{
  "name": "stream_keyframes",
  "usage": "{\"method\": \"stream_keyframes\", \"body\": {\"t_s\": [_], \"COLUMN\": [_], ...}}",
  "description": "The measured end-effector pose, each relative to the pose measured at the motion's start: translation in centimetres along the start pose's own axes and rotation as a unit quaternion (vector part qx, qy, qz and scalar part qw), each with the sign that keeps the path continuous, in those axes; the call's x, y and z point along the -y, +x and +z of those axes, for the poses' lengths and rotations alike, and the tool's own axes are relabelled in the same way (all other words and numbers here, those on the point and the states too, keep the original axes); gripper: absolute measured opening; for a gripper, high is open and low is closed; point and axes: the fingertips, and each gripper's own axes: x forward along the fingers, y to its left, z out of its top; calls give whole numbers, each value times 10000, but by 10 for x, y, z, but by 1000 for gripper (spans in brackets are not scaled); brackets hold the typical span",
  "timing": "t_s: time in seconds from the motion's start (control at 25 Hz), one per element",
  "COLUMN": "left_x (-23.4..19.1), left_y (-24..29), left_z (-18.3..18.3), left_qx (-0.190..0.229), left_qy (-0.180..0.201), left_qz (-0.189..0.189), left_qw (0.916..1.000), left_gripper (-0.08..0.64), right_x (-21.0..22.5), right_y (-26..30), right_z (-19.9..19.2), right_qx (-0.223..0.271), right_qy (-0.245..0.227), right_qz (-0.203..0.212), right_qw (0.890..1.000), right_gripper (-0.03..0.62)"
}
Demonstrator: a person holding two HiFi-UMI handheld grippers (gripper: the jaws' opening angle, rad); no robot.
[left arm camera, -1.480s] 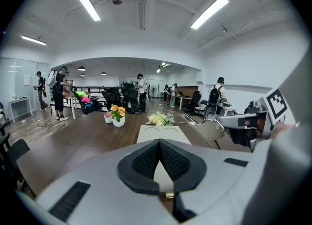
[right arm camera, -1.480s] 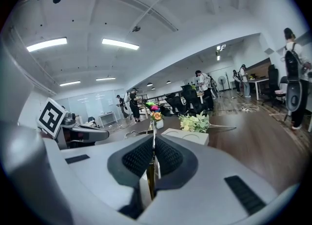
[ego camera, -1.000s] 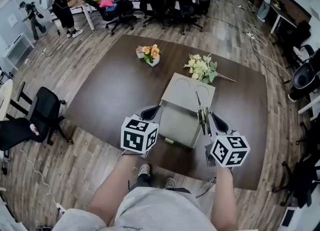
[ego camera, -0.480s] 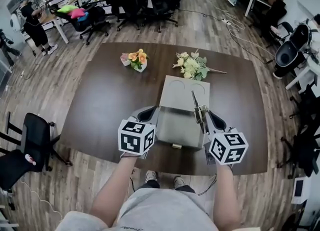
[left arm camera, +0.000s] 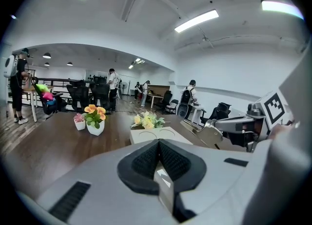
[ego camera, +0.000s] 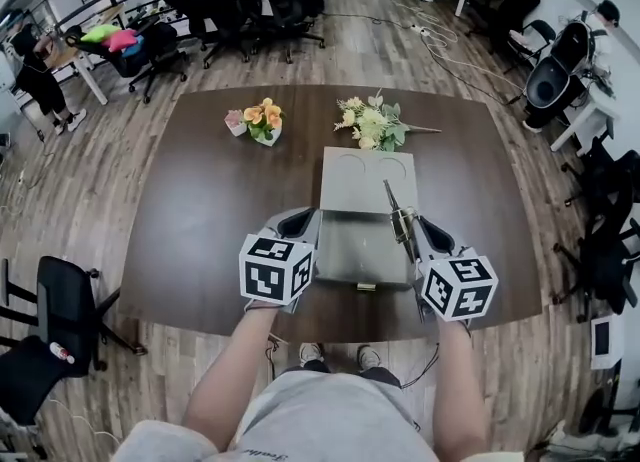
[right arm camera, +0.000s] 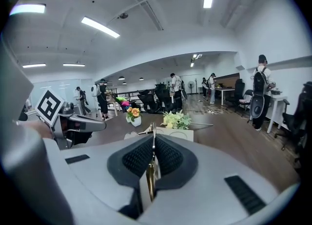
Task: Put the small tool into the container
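Jaws on my right gripper (ego camera: 406, 230) clench small tool (ego camera: 396, 212) above container (ego camera: 352, 250), frame centre, probably for drop; left gripper (ego camera: 299, 222) closed, empty.

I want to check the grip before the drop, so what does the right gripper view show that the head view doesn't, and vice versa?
Only the right gripper view: the right hand-held gripper pressed shut on the thin metal tool. Only the head view: that tool poised over the right side of the grey box. Both: the tool, potted flowers, bouquet and table.
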Motion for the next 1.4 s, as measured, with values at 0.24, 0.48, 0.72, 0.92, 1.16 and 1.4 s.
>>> {"method": "stream_keyframes", "body": {"t_s": [0.24, 0.48, 0.72, 0.92, 1.16, 1.4], "left_x": [-1, -3, -3, -1, -3, -5], "left_y": [-2, -4, -6, -6, -6, -4], "left_z": [-5, -12, -17, -23, -25, -30], "left_qx": [-44, -73, -110, -154, -176, -231], "left_qy": [28, 16, -6, 2, -13, -17], "left_qz": [-167, -237, -266, -286, -269, -278], "left_qw": [9998, 9997, 9996, 9995, 9995, 9993], "left_gripper": [-2, -2, -2, -2, -2, -2], "right_x": [-6, -15, -26, -31, -36, -44], "right_y": [1, 10, 22, 31, 42, 57], "right_z": [-9, -23, -43, -63, -74, -82], "right_qx": [-159, -423, -820, -1132, -1317, -1426], "right_qy": [-191, -597, -946, -1093, -1301, -1437], "right_qz": [-88, -9, 186, 307, 494, 699], "right_qw": [9997, 9973, 9920, 9871, 9815, 9768], "right_gripper": [12, 12, 12, 12, 12, 12]}}
